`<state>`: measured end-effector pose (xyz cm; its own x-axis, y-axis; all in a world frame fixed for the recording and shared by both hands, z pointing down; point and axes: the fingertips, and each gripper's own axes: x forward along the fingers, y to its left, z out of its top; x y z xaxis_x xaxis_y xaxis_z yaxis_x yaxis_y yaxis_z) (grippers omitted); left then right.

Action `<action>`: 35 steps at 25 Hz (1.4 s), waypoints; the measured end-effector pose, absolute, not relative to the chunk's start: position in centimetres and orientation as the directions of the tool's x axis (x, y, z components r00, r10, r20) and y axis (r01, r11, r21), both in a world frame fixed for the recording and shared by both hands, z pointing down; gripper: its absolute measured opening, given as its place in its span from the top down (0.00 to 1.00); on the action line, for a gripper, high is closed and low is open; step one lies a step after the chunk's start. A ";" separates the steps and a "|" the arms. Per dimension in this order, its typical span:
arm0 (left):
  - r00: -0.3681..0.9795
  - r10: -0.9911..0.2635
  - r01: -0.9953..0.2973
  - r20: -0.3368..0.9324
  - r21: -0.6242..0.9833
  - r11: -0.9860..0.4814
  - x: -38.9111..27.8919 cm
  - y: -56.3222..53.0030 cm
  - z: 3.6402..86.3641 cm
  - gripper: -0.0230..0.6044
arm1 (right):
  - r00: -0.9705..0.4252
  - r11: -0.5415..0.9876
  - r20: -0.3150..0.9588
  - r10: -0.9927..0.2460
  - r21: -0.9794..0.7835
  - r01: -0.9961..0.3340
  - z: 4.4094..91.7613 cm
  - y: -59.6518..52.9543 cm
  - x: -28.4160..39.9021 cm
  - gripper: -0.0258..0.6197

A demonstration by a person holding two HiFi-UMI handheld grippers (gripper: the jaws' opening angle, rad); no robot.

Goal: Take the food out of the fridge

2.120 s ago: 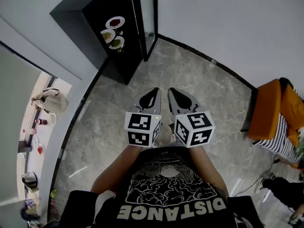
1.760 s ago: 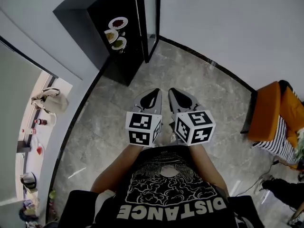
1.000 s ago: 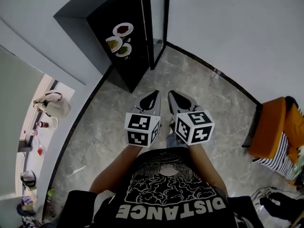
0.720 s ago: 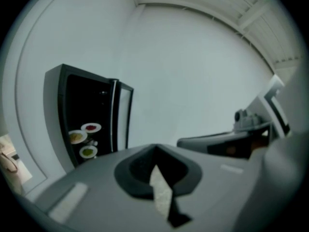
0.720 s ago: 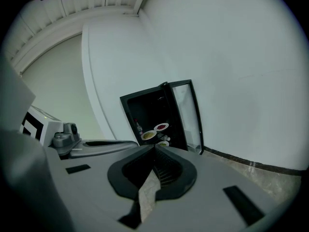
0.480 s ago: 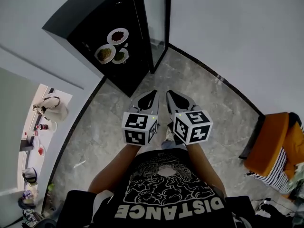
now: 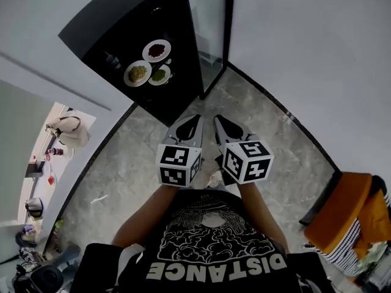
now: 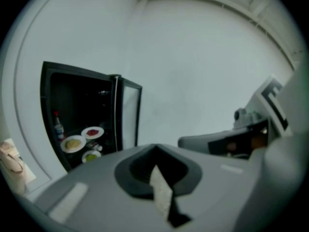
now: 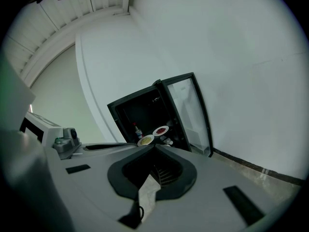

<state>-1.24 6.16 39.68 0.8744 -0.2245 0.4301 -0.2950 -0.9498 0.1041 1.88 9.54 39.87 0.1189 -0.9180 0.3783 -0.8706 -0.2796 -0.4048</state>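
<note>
Closer than a second ago, the open black fridge (image 7: 116, 26) now fills more of the head view's top, and both grippers have been carried toward it over the grey stone floor (image 7: 116, 170). Inside, a bottle (image 9: 138, 132) stands left of three plates on one shelf: a plate of yellow food (image 7: 138, 73), a plate of red food (image 7: 157, 50) and a plate of green food (image 7: 159, 75). The glass door (image 7: 211, 32) is swung open at the right. Well short of the fridge, the left gripper (image 7: 196, 120) is closed tip to tip on nothing. The right gripper (image 7: 217, 121) just beside it is likewise closed and empty. An orange chair (image 7: 333, 218) sits at the lower right.
</note>
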 end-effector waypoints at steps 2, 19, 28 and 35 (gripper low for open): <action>0.868 -0.235 -0.309 0.438 0.104 -0.945 -1.0 5.8 40.0 0.96 | 0.099 -0.263 0.379 -0.920 -0.410 -0.874 40.1 9.1 1.9 0.96; 0.848 -0.287 -0.390 0.446 0.156 -0.908 3.2 -2.3 42.3 0.96 | 0.003 -0.192 0.429 -0.904 -0.400 -0.896 42.3 0.9 5.5 0.96; 0.835 -0.347 -0.438 0.426 0.134 -0.889 5.4 -10.9 42.2 0.96 | -0.067 -0.136 0.416 -0.907 -0.439 -0.888 42.4 -8.2 8.0 0.96; 0.811 -0.415 -0.507 0.412 0.140 -0.851 4.8 -17.3 42.8 0.96 | -0.196 -0.037 0.389 -0.900 -0.516 -0.856 43.3 -15.3 6.9 0.96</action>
